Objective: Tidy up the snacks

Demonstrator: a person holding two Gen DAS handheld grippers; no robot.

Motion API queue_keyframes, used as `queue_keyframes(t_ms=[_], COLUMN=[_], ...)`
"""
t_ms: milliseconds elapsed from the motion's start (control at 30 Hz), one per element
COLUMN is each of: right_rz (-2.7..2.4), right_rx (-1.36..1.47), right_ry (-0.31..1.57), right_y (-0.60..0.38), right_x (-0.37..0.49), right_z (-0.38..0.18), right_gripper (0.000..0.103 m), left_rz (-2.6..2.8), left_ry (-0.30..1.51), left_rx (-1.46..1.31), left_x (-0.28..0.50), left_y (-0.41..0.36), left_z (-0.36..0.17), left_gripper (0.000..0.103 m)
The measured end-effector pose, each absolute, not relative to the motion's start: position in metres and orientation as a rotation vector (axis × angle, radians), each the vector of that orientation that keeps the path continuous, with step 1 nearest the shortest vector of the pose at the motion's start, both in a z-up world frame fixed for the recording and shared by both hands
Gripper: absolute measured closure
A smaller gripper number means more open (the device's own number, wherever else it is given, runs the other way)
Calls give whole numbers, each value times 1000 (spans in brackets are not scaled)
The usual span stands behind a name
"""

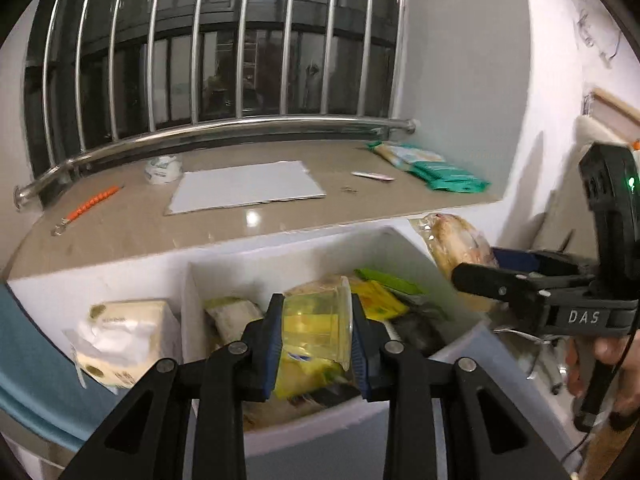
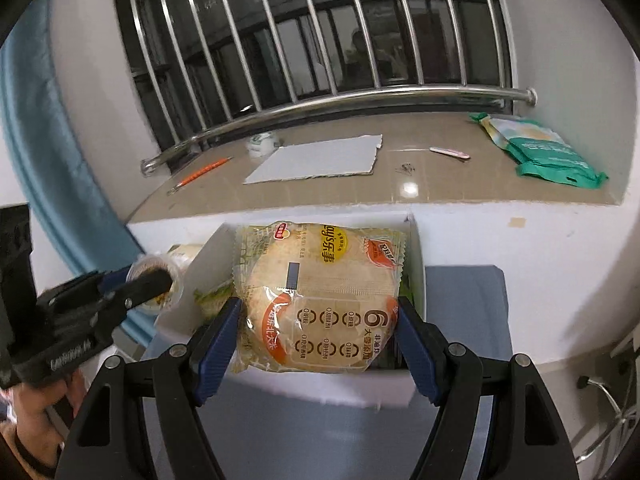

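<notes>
Left tool (image 1: 316, 344) grips cup (image 1: 316, 320), cup on its side, mouth facing right. Right tool (image 2: 318, 340) grips bag (image 2: 320, 296), print inverted, long axis away from camera, above box (image 2: 216, 256).

Both wrist cameras look forward and down from close above a white box (image 1: 224, 268), facing the barred window (image 2: 320, 32); both share the sill (image 1: 132, 220) above it.

dark barred window (image 1: 224, 48) above a beige stone sill (image 1: 140, 220), white walls (image 1: 460, 60), blue curtain (image 2: 36, 140) at left
</notes>
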State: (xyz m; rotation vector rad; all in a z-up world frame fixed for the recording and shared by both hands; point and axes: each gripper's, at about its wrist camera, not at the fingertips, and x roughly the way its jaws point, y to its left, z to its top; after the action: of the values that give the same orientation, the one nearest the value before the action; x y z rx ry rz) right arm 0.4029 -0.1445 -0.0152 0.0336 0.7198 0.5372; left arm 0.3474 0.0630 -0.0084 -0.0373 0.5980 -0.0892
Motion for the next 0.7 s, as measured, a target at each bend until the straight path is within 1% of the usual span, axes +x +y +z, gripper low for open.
queue_keyframes(t_ms=[33, 67, 100, 200, 367, 500, 700], right_rz=[525, 513, 486, 463, 455, 462, 487], right_rx=[13, -1, -26, -55, -32, -20, -60], right_ry=[730, 743, 766, 772, 748, 713, 606], right_y=[-140, -136, -131, -130, -143, -149, -151], right_x=[414, 419, 425, 426, 417, 404, 366], right_z=[-18, -21, -26, -35, -37, -28, -2], right_gripper=[21, 10, 0, 0, 0, 0, 0], left_rz=[-71, -57, -19, -36, -50, -28, -2], left_ry=[603, 614, 614, 575, 587, 571, 511], left_rx=[-40, -41, -37, -33, -48, -37, -39], left_x=[353, 357, 360, 353, 341, 324, 283], left_y=[65, 67, 71, 77, 79, 73, 61], left_z=[-11, -14, -18, -20, -24, -20, -1], left_gripper=[48, 15, 1, 0, 0, 0, 0])
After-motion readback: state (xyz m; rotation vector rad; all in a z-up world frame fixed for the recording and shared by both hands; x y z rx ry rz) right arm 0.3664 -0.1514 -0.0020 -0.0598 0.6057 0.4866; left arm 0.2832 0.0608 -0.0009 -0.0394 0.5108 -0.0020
